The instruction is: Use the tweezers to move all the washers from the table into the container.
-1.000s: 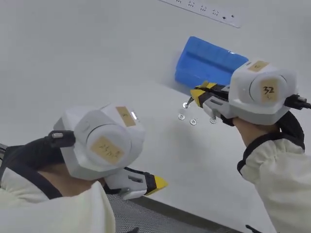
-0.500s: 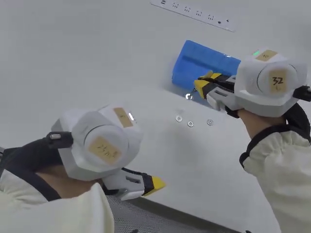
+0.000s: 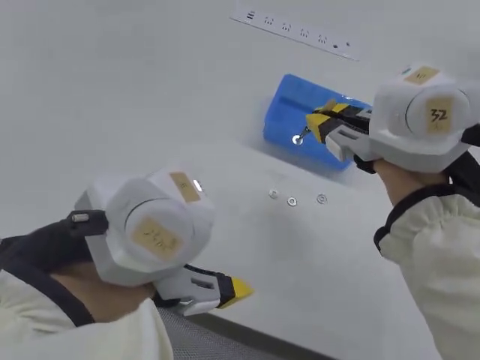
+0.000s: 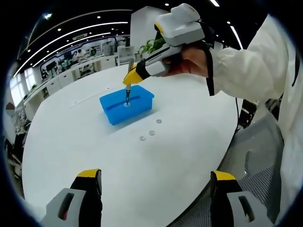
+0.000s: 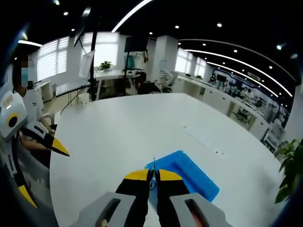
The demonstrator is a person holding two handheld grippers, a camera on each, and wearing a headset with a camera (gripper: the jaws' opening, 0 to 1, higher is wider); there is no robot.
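- Upper right of the head view, the right gripper [image 3: 319, 122] now hangs over the blue container [image 3: 289, 97], having lifted off the table [image 3: 322, 247] where it was working a second ago.
- Its jaws are pressed together on the tweezers [image 3: 304, 134]. The tweezer tip carries one washer [image 3: 298, 139] above the container's open top, and the left gripper view shows the same tip pointing down into the bin.
- Just below the container, at centre frame, three washers [image 3: 292, 201] lie in a short row on the table. Four lay there a second ago, one of them at the tweezer tip.
- Along the bottom of the left gripper view, the left gripper [image 4: 154, 176] sits near the table's near edge. Its jaws are spread wide with nothing between them, well apart from the work.
- Judged from this, one pick has succeeded and the carry is all but done. Easing the squeeze on the tweezers should drop the washer into the container, leaving three more trips.
- Whether any washers already lie inside the container cannot be told from these views.
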